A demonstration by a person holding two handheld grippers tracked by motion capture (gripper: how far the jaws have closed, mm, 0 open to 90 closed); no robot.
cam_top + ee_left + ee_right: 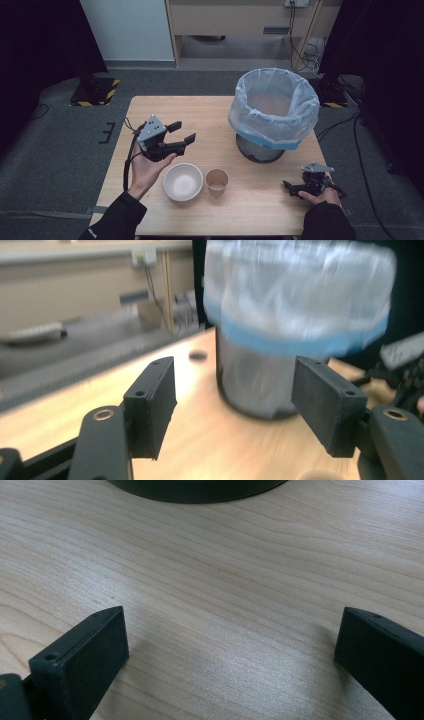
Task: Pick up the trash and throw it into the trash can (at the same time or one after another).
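The white bowl (183,181) sits near the front edge of the table (165,107), empty and upright; the brown paper cup (217,181) stands just beside it at 3 o'clock, also upright, with a narrow gap between them. The left gripper (181,133) is held above the table at about 11 o'clock from the bowl, touching neither, its jaws pointing toward 3 o'clock and standing wide with nothing between them; in the left gripper view its pads (150,402) frame the waste bin (280,340) lined with a pale blue bag. That bin (272,112) stands at 1 o'clock from the cup, well apart. The right gripper (291,188) rests low at the table's right front, at 3 o'clock from the cup; its jaws are wide over bare wood.
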